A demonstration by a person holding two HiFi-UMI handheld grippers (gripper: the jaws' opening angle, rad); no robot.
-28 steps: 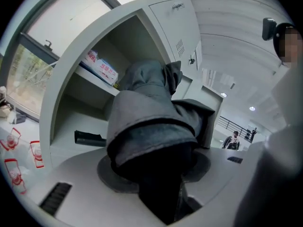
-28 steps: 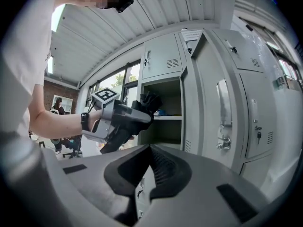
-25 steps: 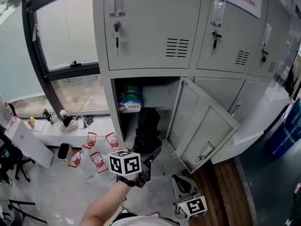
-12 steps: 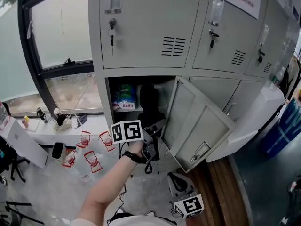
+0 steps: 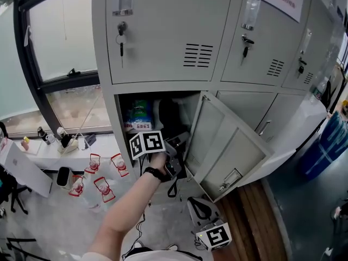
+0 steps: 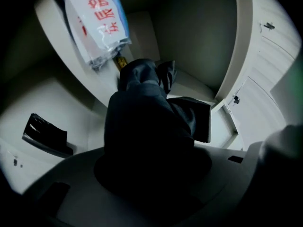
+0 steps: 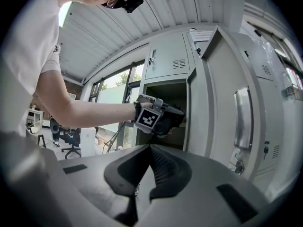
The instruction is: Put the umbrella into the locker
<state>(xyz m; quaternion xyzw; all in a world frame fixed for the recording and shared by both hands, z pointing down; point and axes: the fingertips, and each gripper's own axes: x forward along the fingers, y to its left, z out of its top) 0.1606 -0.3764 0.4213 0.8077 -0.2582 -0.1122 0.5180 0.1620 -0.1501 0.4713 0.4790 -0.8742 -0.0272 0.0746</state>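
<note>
My left claw point(image 5: 175, 148) grips the dark folded umbrella point(image 6: 142, 126) with its jaws half wide. The umbrella is already inside the open locker point(image 6: 199, 41), under a white packet point(image 6: 97, 22). My right claw point(image 7: 150, 148) is closed and empty.

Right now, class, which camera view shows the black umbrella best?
The left gripper view: the umbrella fills the middle, its folds clear, inside the locker. The head view shows it only as a dark shape in the locker opening; the right gripper view shows little of it, small, dark and far off.
</note>
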